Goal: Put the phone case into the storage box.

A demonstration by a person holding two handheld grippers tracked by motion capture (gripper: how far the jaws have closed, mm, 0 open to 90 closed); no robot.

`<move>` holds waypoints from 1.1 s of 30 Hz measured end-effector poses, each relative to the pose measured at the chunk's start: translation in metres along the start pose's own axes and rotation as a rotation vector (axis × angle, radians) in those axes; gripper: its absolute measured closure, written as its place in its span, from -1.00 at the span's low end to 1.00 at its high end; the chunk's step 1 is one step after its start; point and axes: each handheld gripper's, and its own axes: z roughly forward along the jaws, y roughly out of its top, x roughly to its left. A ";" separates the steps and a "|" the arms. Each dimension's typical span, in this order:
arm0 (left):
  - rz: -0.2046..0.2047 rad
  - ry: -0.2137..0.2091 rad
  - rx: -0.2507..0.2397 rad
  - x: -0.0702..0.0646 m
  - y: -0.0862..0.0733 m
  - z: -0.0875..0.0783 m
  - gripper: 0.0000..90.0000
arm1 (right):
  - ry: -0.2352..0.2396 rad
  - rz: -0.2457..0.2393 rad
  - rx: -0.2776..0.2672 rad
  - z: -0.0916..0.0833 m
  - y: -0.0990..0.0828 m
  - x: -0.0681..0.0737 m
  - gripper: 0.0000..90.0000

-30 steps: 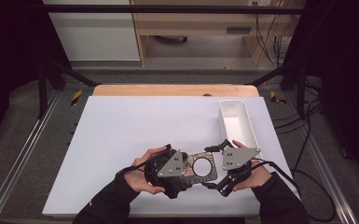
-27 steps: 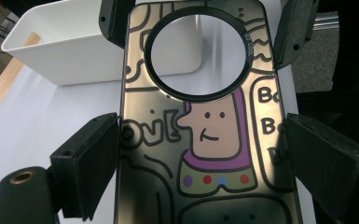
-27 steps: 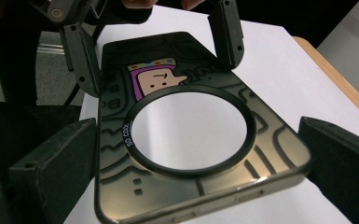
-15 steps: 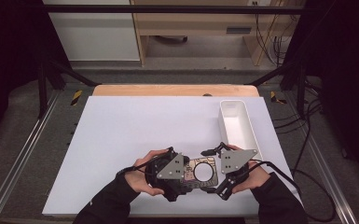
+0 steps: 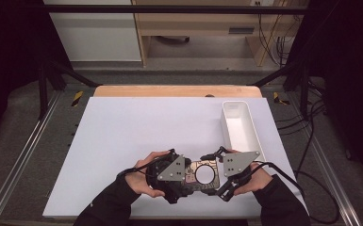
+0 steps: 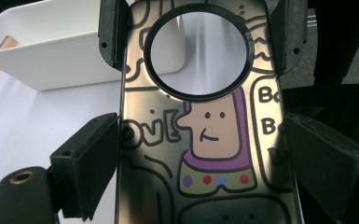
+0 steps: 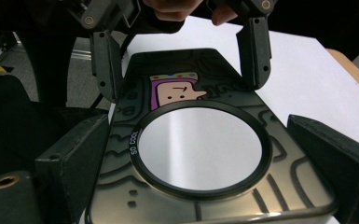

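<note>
The left gripper (image 5: 187, 175) is clenched across the width of a phone case (image 5: 202, 174), its pads pressing the long edges at the end with the cartoon figure. The right gripper (image 5: 215, 165) straddles the other end, by the big round camera hole; its pads (image 7: 81, 161) sit just beside the edges there, and I cannot tell whether they actually press. The case hangs level between both grippers, lifted just above the white worktop (image 5: 136, 136) near its front edge. The white bin (image 5: 239, 125) stands empty, just beyond the right gripper. Judging by this, the pick-up is done; carrying the case to the bin and letting go there probably remain.
</note>
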 end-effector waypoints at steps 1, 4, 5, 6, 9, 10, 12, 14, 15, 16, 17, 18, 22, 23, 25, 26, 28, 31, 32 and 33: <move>-0.001 -0.003 0.001 0.000 0.000 0.000 -0.74 | 0.005 -0.001 -0.003 0.000 0.000 0.000 -0.78; -0.003 -0.009 0.002 0.001 0.000 0.000 -0.74 | 0.012 0.001 -0.008 0.000 0.000 0.000 -0.77; -0.005 -0.013 0.003 0.001 0.000 0.000 -0.74 | 0.012 0.001 -0.009 -0.001 0.000 0.000 -0.77; -0.005 -0.015 0.003 0.001 -0.001 0.001 -0.74 | 0.016 0.005 -0.008 -0.001 0.000 0.000 -0.76; -0.002 -0.025 0.011 0.003 -0.001 0.001 -0.74 | 0.021 0.014 -0.002 0.000 0.000 -0.001 -0.75; -0.004 -0.032 0.011 0.003 -0.002 0.002 -0.74 | 0.022 0.016 -0.001 0.000 0.000 -0.001 -0.75; -0.007 -0.039 0.011 0.003 -0.003 0.002 -0.74 | 0.028 0.025 0.001 0.000 0.000 -0.001 -0.74; -0.010 -0.049 0.013 0.004 -0.003 0.003 -0.74 | 0.033 0.035 0.003 0.000 0.000 -0.001 -0.74; -0.013 -0.053 0.018 0.004 -0.003 0.003 -0.74 | 0.035 0.039 0.005 0.000 0.000 -0.001 -0.74; -0.013 -0.053 0.024 0.004 -0.003 0.004 -0.74 | 0.038 0.044 0.009 0.000 0.001 -0.001 -0.74; -0.012 -0.053 0.027 0.004 -0.003 0.005 -0.74 | 0.038 0.044 0.013 0.000 0.000 -0.001 -0.74; -0.014 -0.057 0.029 0.004 -0.003 0.005 -0.75 | 0.039 0.044 0.017 0.001 0.000 -0.001 -0.74; -0.025 -0.059 0.029 0.006 -0.003 0.005 -0.75 | 0.039 0.050 0.021 0.001 0.000 -0.001 -0.73; -0.031 -0.058 0.026 0.006 -0.004 0.005 -0.75 | 0.037 0.050 0.019 0.000 0.000 -0.001 -0.73; -0.041 -0.058 0.017 0.007 -0.004 0.004 -0.75 | 0.033 0.050 0.015 0.000 0.000 -0.002 -0.73; -0.045 -0.053 0.015 0.008 -0.004 0.003 -0.76 | 0.031 0.052 0.014 -0.001 0.001 -0.002 -0.73; -0.054 -0.049 0.011 0.008 -0.004 0.002 -0.80 | 0.027 0.054 0.018 -0.001 0.001 -0.002 -0.73; -0.068 -0.037 0.001 0.009 -0.004 -0.002 -0.86 | 0.019 0.058 0.025 -0.003 0.001 -0.003 -0.73; -0.076 -0.030 -0.003 0.010 -0.005 -0.004 -0.89 | 0.020 0.065 0.027 -0.004 0.002 -0.004 -0.73; -0.087 -0.022 -0.010 0.010 -0.005 -0.005 -0.90 | 0.017 0.066 0.030 -0.005 0.002 -0.004 -0.73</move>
